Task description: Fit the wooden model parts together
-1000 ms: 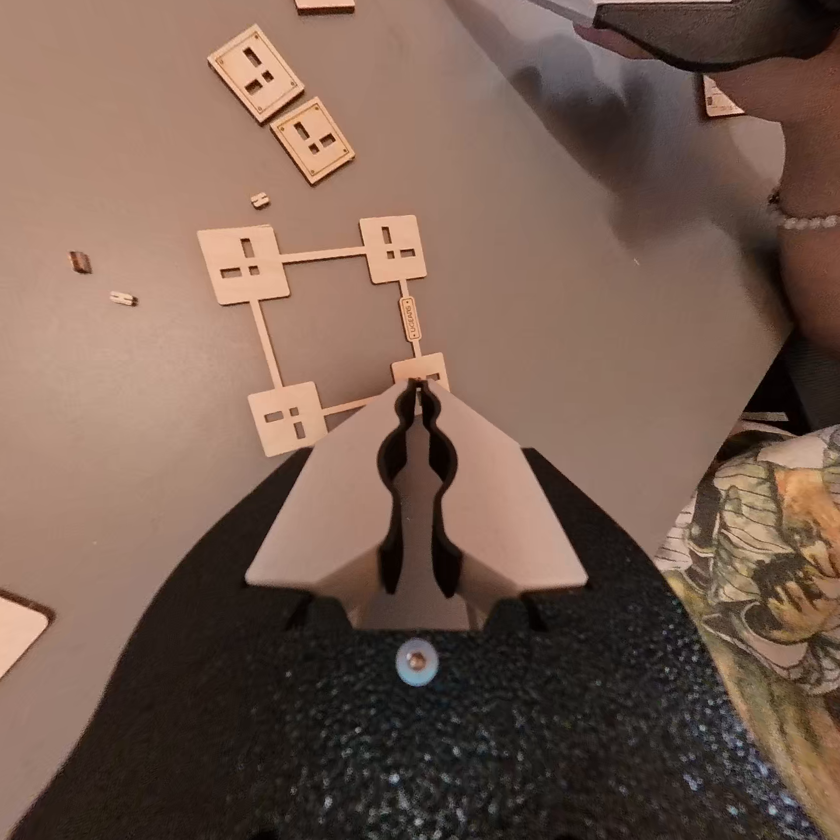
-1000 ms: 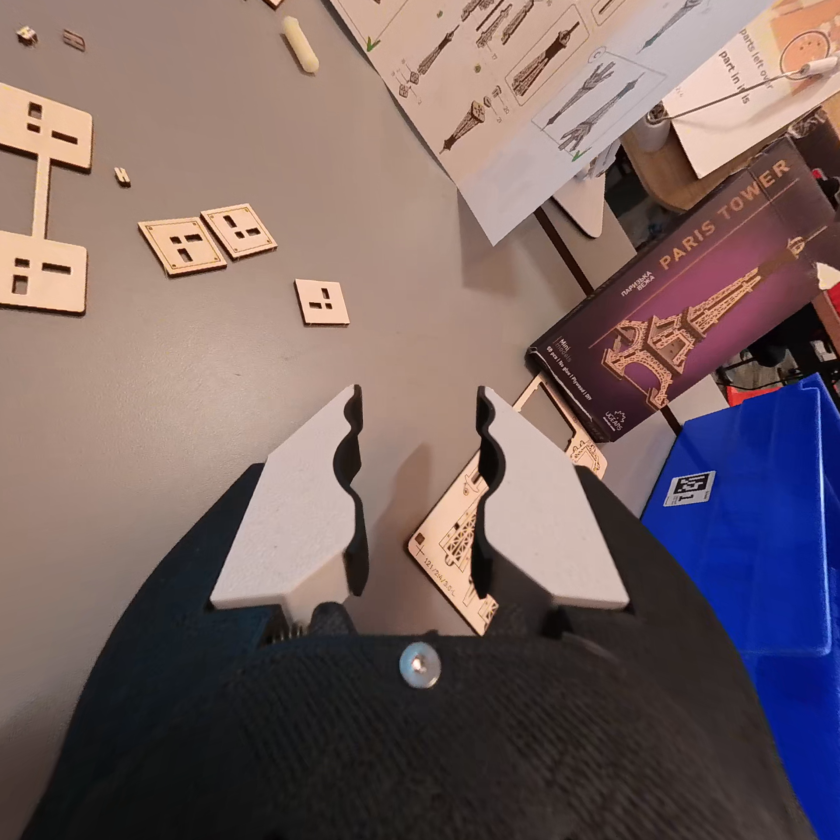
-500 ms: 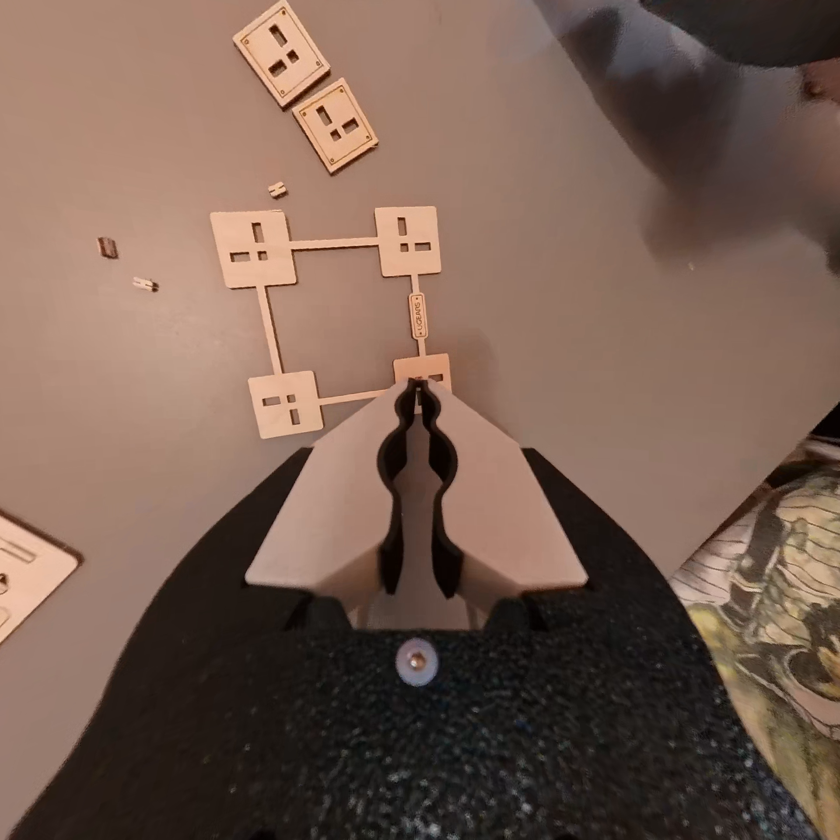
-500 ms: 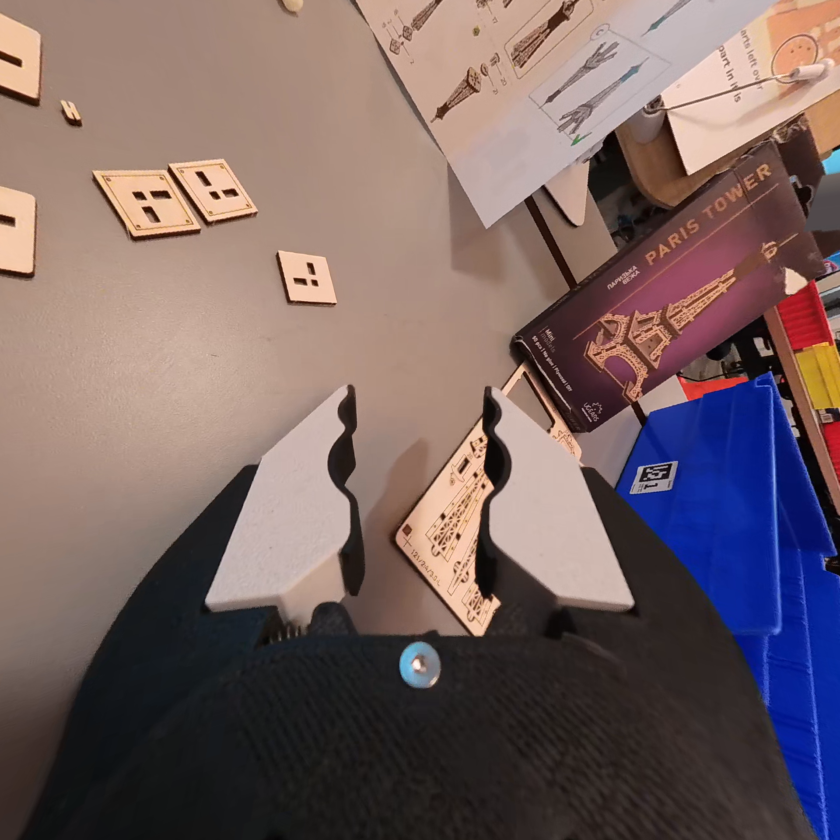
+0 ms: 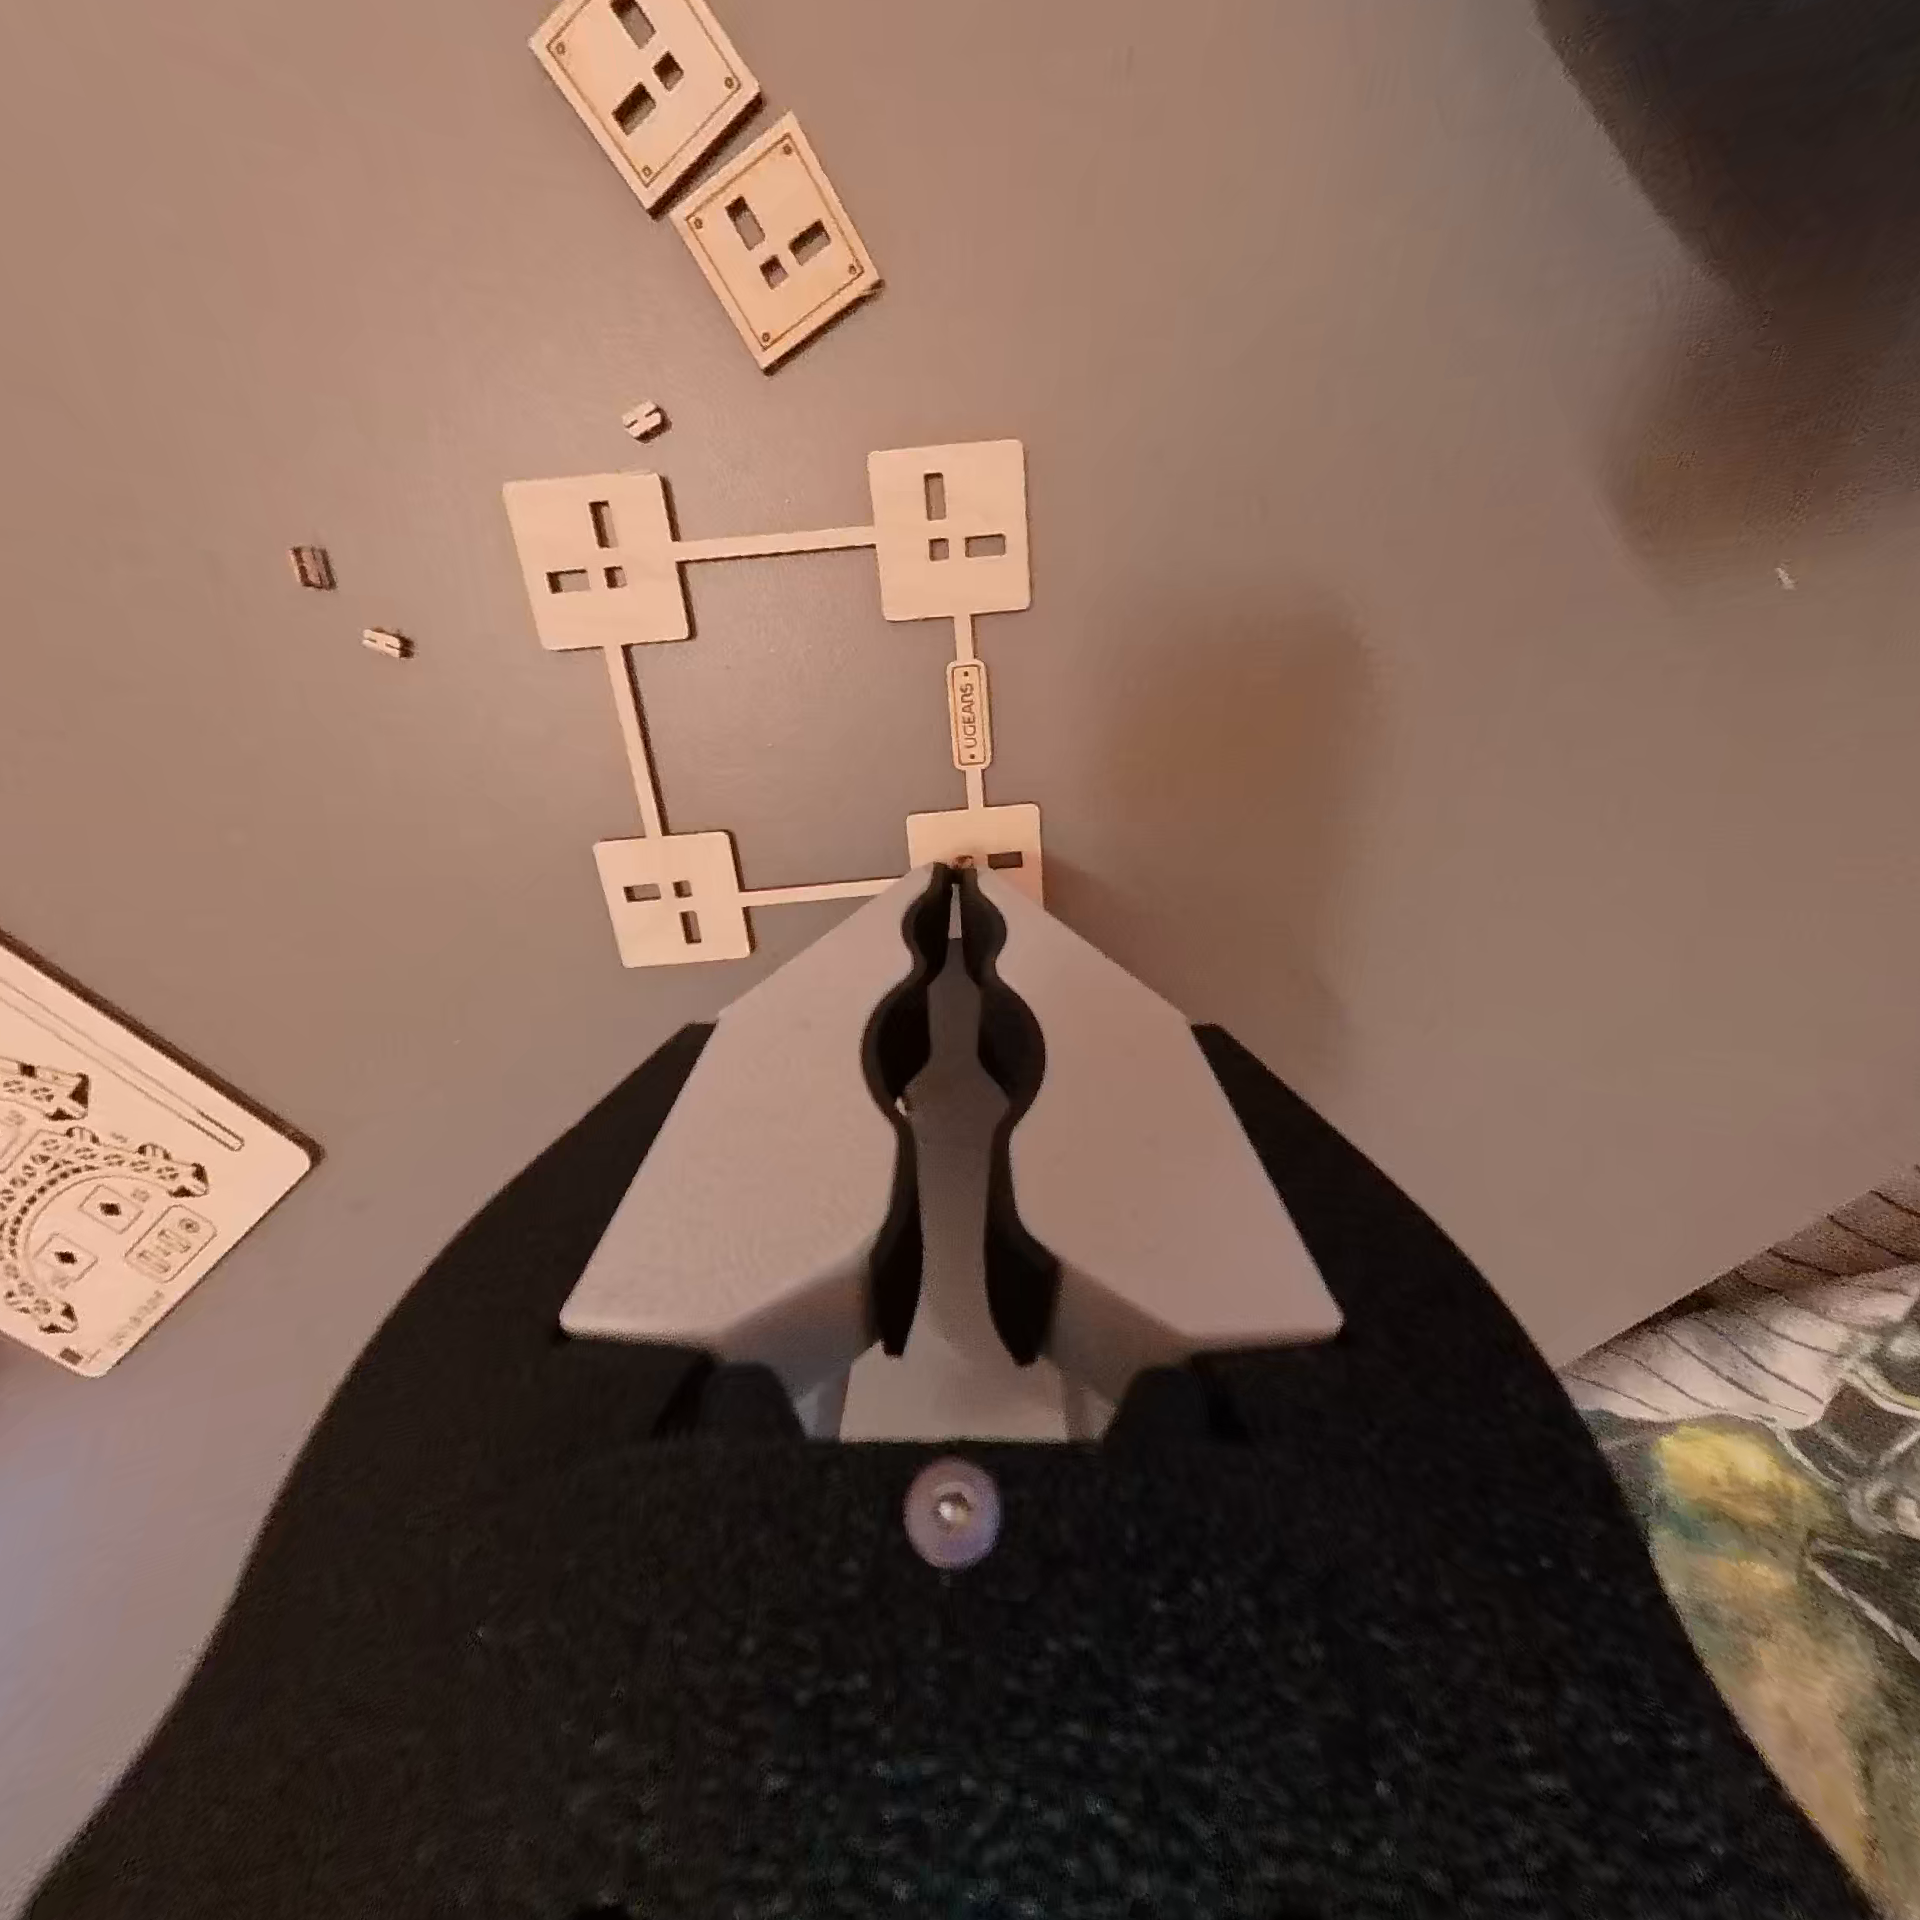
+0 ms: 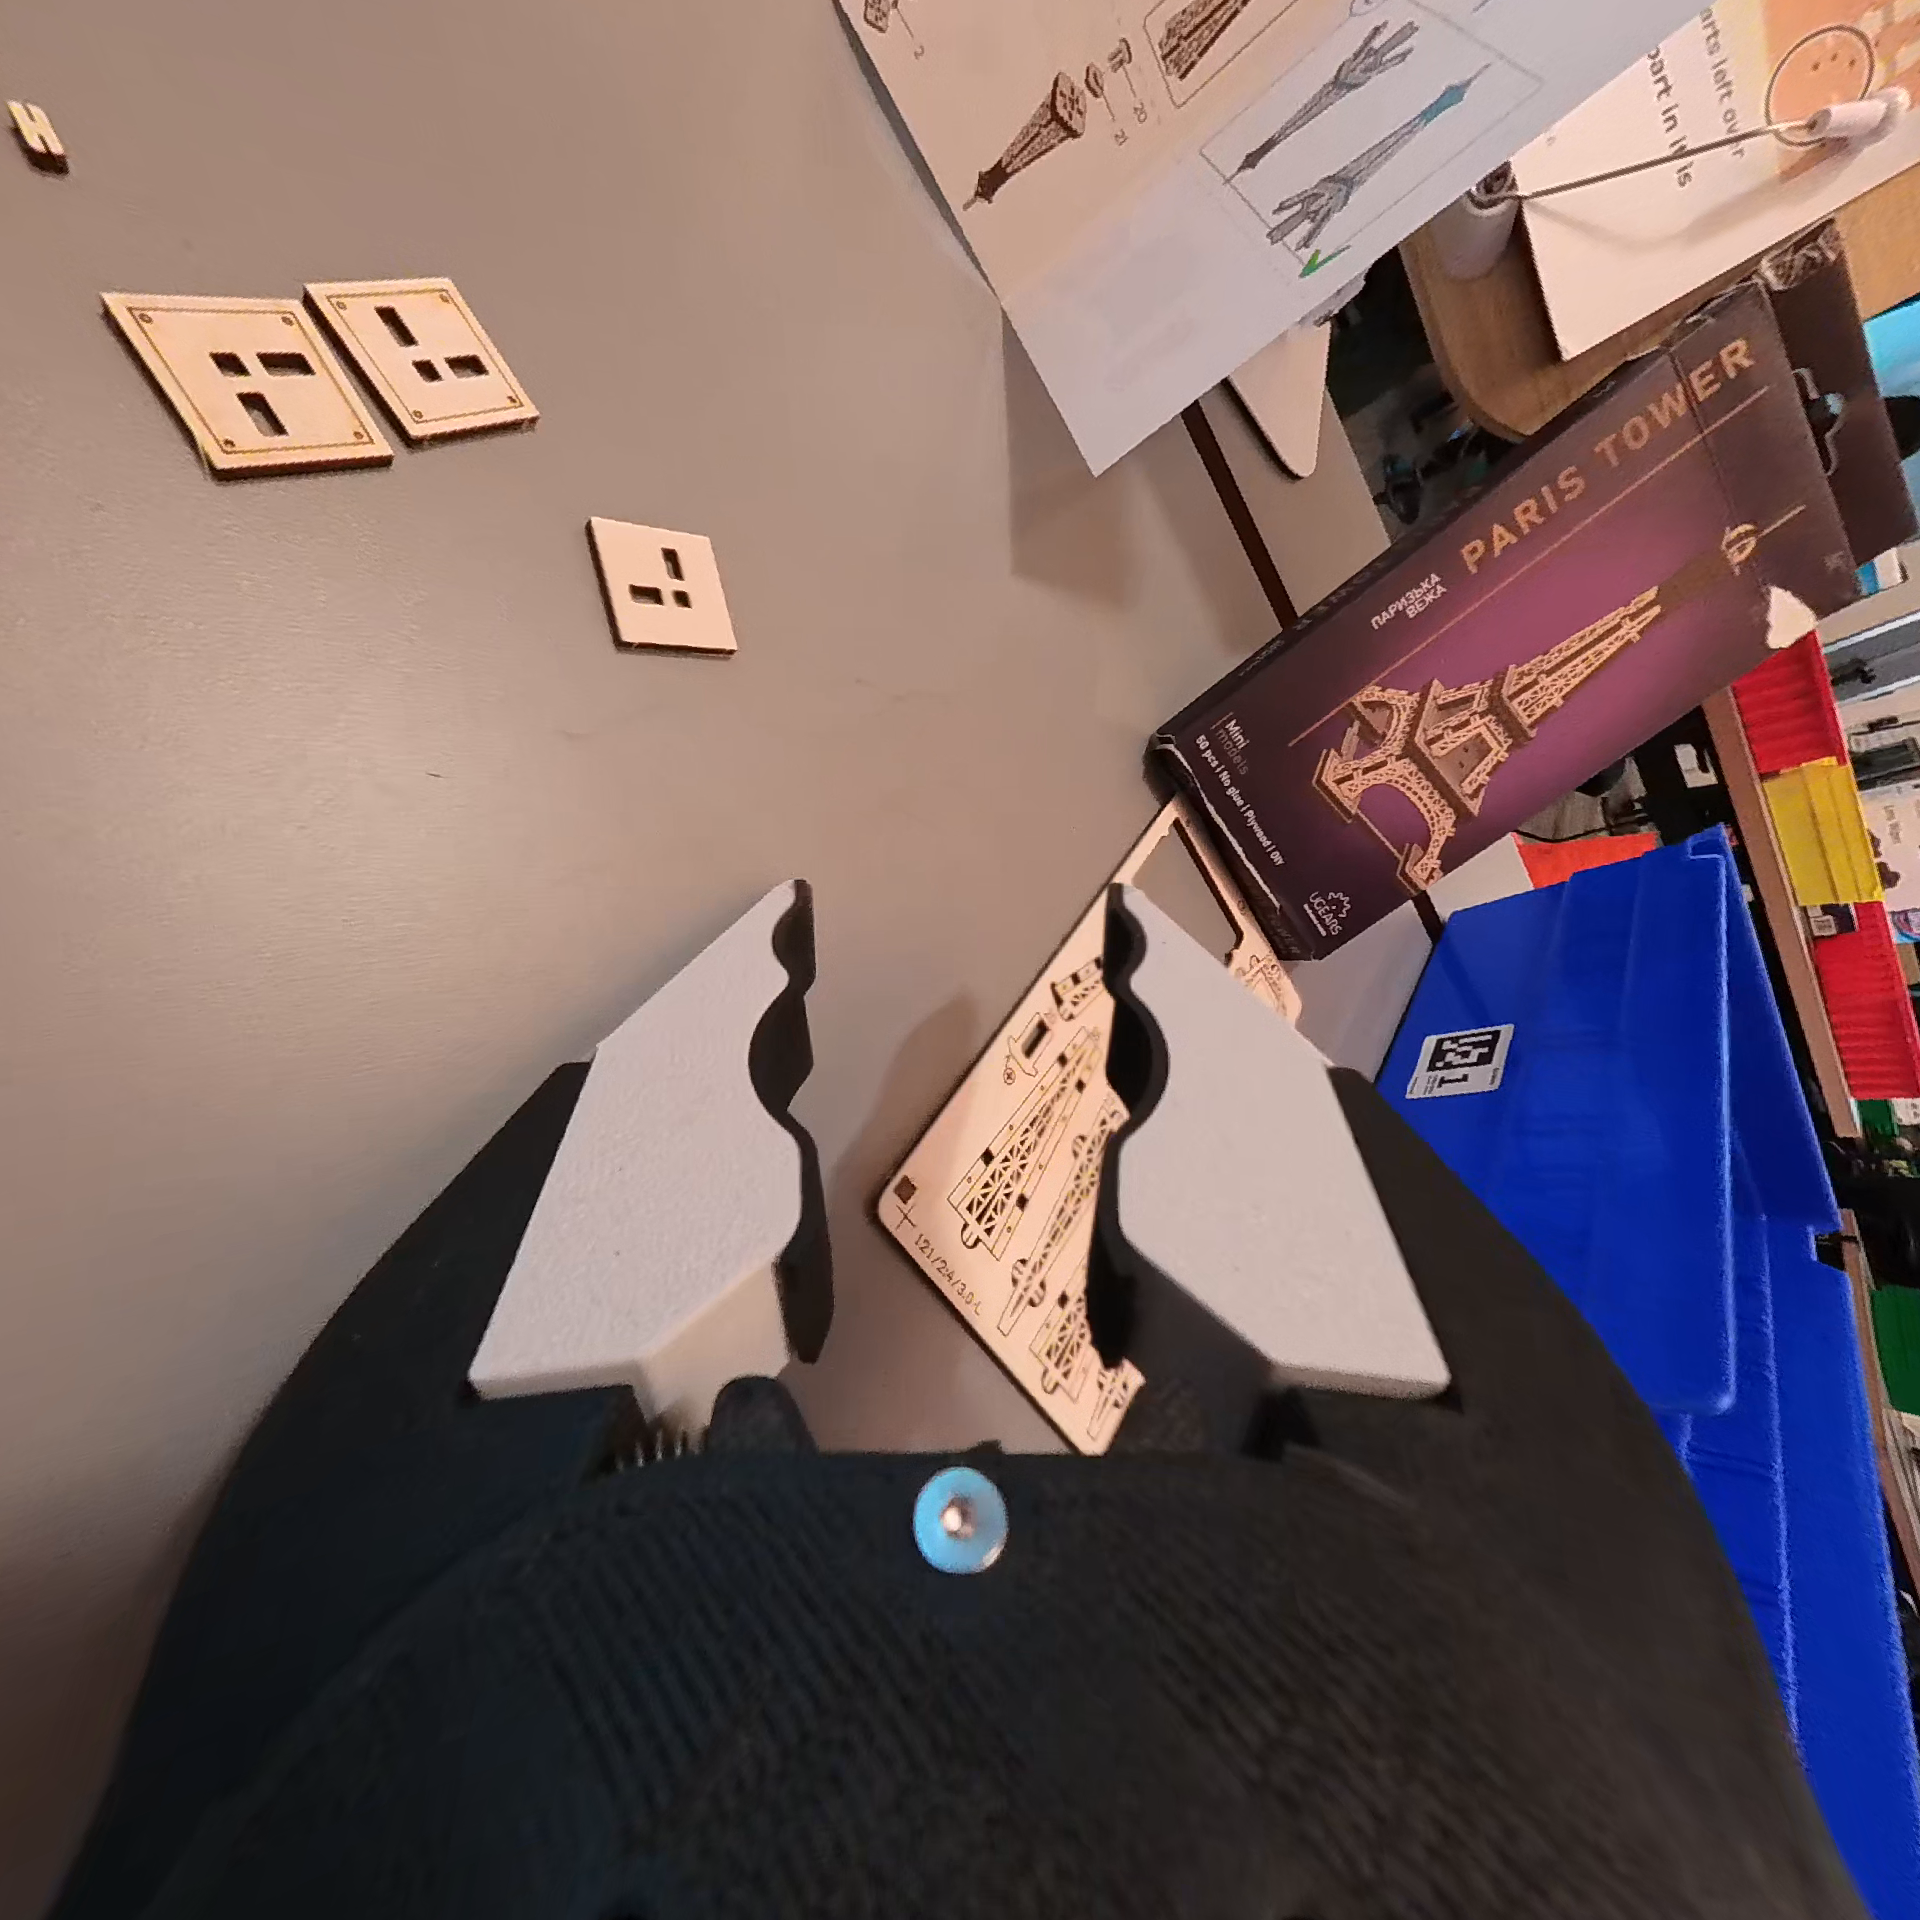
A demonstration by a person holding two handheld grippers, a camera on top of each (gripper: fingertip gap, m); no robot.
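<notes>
A flat wooden frame (image 5: pixel 597 561) of corner squares joined by thin bars lies on the grey table (image 5: pixel 1351 935). My left gripper (image 5: pixel 954 871) is shut, with its tips over the frame's near right square (image 5: pixel 1013 831); I cannot tell if it touches it or holds anything. Two loose slotted square plates (image 5: pixel 644 94) (image 5: pixel 774 244) lie beyond the frame. In the right wrist view the same kind of plates (image 6: pixel 244 379) (image 6: pixel 421 358) and a smaller square (image 6: pixel 662 585) lie ahead. My right gripper (image 6: pixel 956 899) is open and empty above a wooden parts sheet (image 6: pixel 1039 1143).
Tiny wooden bits (image 5: pixel 646 421) (image 5: pixel 310 568) (image 5: pixel 387 644) lie left of the frame, and another parts sheet (image 5: pixel 104 1174) at far left. An instruction sheet (image 6: pixel 1195 156), the kit box (image 6: pixel 1507 665) and a blue bin (image 6: pixel 1610 1143) are at the table's right edge. Patterned clothing (image 5: pixel 1766 1507) is near right. Some 20 centimeters of space lies between my two pairs of fingers. The smaller square (image 6: pixel 662 585) is closer to my right gripper, around 6 centimeters from its tips; the left tips are 15 centimeters off.
My left gripper stayed shut over the frame's near right square as the view shifted, bringing the left parts sheet into sight. My right gripper stayed open and drew over the right parts sheet.
</notes>
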